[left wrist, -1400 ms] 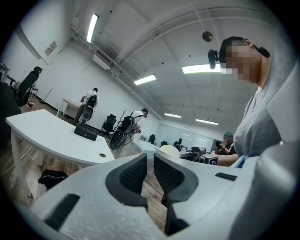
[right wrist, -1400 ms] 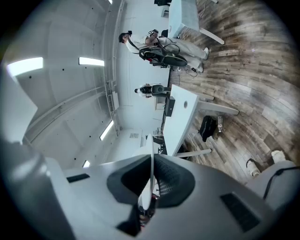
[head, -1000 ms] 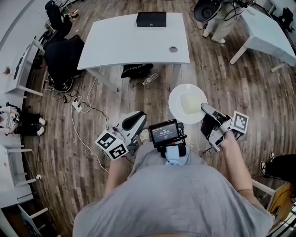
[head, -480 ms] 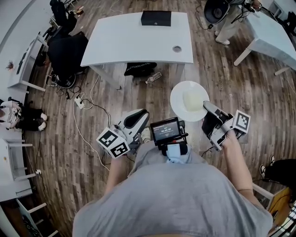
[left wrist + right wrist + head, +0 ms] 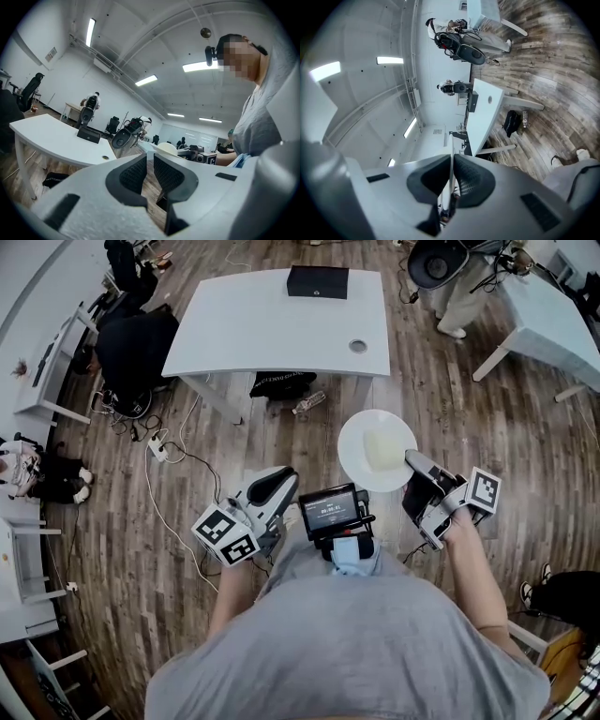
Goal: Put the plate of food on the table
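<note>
One plate [image 5: 352, 441] in right tongs [image 5: 411, 459]

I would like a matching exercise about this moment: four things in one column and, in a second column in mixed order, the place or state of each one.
Things:
1. plate of food
2. left gripper
3. right gripper
4. black box

Places or states:
a. lies on the white table
b. empty, jaws a little apart
c. closed on the plate's rim
d. held over the wooden floor, not yet on a table

Pairs: 1-d, 2-b, 3-c, 4-a.
</note>
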Tool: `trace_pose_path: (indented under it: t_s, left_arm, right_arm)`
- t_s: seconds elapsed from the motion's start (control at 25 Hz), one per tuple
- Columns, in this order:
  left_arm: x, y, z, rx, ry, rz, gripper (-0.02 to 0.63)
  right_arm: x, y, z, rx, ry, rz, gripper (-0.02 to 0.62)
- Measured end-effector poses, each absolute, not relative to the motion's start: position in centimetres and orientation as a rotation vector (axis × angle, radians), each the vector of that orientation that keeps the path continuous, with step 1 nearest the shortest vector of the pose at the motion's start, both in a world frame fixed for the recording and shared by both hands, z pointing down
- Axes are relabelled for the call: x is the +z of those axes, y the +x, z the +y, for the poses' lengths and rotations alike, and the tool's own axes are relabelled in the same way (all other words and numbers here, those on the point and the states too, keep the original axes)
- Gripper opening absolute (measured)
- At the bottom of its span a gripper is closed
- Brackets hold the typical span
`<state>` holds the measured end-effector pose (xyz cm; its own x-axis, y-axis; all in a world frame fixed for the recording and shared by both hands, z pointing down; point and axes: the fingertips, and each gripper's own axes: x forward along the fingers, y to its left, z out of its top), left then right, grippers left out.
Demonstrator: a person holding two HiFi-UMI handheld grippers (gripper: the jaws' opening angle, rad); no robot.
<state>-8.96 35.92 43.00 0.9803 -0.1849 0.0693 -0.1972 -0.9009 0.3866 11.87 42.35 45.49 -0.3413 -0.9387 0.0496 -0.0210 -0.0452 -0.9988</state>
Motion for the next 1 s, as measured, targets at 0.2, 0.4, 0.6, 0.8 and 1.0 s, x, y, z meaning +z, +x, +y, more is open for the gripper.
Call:
trace_pose_path:
  t_s: [0.2, 0.4, 0.6, 0.8, 1.0]
  left_arm:
    - [43.3, -8.9, 34.7, 0.042, 2.723, -0.28, 0.044]
    - [43.2, -8.5, 31.1, 0.025, 2.731, -0.281, 0.044]
    - [42.8, -8.2, 26.7, 0.011, 2.752, -0.282, 0.044]
    - [42.1, -8.6, 21.4, -0.012, 2.782, -0.273, 0.044]
    - [41.6, -9.8, 14.3, -0.006, 2.802, -0.257, 0.044]
  right_arm:
    - [45.4, 11.7, 40.8, -1.509, -1.061, 1.439, 0.037]
    - [45.6, 11.9, 37.6, -1.521, -1.076, 1.444, 0.037]
    - [45.6, 11.8, 33.6, -1.515, -1.091, 1.479, 0.037]
    - [45.0, 11.1, 28.1, -1.484, -1.084, 1.502, 0.037]
    - [44.4, 9.9, 20.5, -1.479, -1.084, 1.513, 0.037]
